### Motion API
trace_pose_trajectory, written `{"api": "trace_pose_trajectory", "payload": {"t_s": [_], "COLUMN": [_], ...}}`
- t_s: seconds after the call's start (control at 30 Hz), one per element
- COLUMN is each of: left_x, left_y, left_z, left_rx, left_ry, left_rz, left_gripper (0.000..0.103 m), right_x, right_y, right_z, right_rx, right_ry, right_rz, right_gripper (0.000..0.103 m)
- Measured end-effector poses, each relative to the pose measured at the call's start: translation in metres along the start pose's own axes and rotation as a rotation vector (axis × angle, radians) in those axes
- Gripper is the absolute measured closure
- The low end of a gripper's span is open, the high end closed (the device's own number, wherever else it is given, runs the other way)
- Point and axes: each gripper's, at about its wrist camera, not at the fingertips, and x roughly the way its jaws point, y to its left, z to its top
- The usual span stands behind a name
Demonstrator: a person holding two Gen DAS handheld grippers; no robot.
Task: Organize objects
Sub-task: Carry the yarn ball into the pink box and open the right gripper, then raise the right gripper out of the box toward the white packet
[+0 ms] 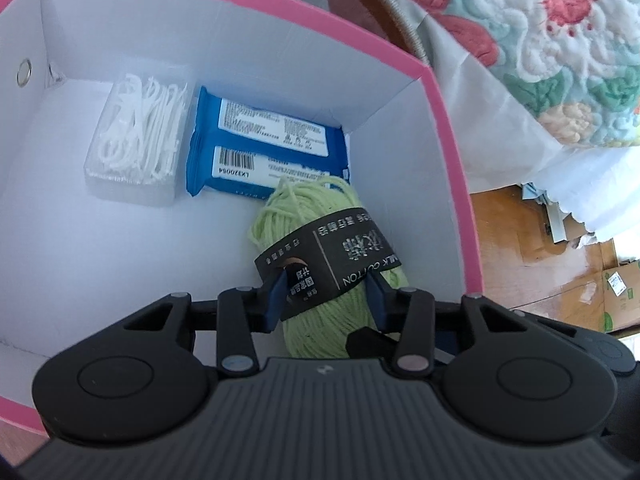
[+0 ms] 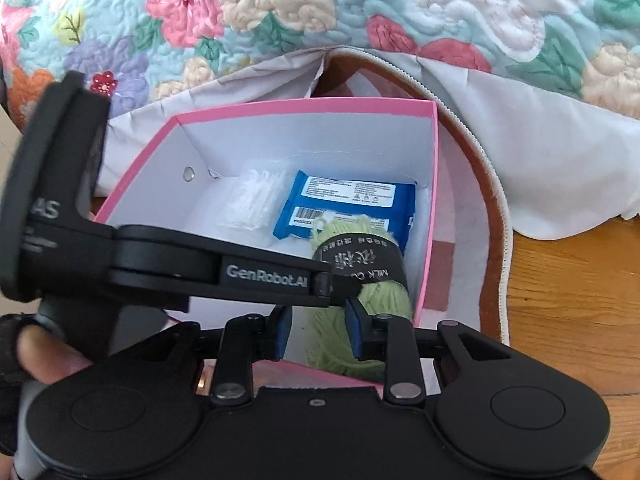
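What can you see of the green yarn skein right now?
The green yarn skein is pale green, soft, loosely wound, wrapped by a black paper band printed MILK COTTON. It sits inside the pink-rimmed box, its far end over the blue wipes pack. The left claw grips it at the band.

Box (image 1: 440, 92): smooth matt card, pink outside, white inside.
Yarn skein (image 1: 316, 208): soft, fuzzy pale-green fibre.
Skein band (image 1: 352, 256): matt black paper.
Wipes packet (image 1: 280, 140): glossy blue plastic film.
Floss picks case (image 1: 136, 132): clear hard plastic.
Quilt (image 2: 280, 12): stitched, puffy floral cloth.
Floor (image 2: 580, 300): polished wood.
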Motion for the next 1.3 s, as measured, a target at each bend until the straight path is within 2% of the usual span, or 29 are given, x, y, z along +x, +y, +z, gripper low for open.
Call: {"api": "trace_pose_trajectory", "payload": {"t_s": [0.17, 0.23, 0.3, 0.37, 0.57, 0.73, 0.8, 0.97, 1.1, 1.3], "left_x": [-0.015, -0.033, -0.051, -0.066, -0.118, -0.169, -0.188, -0.231, -0.253, -0.269], "left_y": [-0.007, -0.015, -0.022, -0.029, -0.044, -0.04, -0.04, -0.04, -0.034, -0.019], "left_z": [0.002, 0.002, 0.001, -0.003, -0.021, -0.036, -0.041, -0.06, -0.075, -0.098], "left_rx": [0.002, 0.027, 0.044, 0.044, 0.145, 0.146, 0.162, 0.198, 0.201, 0.189], "left_ry": [0.001, -0.021, -0.008, 0.008, 0.003, -0.02, -0.037, -0.071, -0.078, -0.078], "left_rz": [0.015, 0.012, -0.036, -0.057, 0.063, 0.071, 0.073, 0.132, 0.161, 0.162], "left_gripper": [0.059, 0.054, 0.043, 0.04, 0.038, 0.036, 0.035, 0.033, 0.03, 0.028], "right_x": [-0.011, -0.022, -0.037, -0.052, -0.086, -0.123, -0.136, -0.172, -0.195, -0.206], "right_y": [0.004, 0.005, 0.009, 0.012, 0.026, 0.055, 0.067, 0.092, 0.108, 0.119], "right_z": [-0.003, -0.004, -0.007, -0.013, -0.028, -0.038, -0.045, -0.054, -0.064, -0.082], "right_rx": [-0.032, -0.036, -0.042, -0.034, -0.015, -0.095, -0.14, -0.174, -0.203, -0.205], "right_ry": [-0.029, -0.052, -0.086, -0.126, -0.159, -0.206, -0.213, -0.248, -0.247, -0.171], "right_rz": [0.0, -0.001, -0.001, -0.007, 0.007, 0.001, -0.016, 0.021, 0.031, 0.114], "right_gripper": [0.069, 0.066, 0.059, 0.052, 0.048, 0.036, 0.035, 0.028, 0.025, 0.025]}}
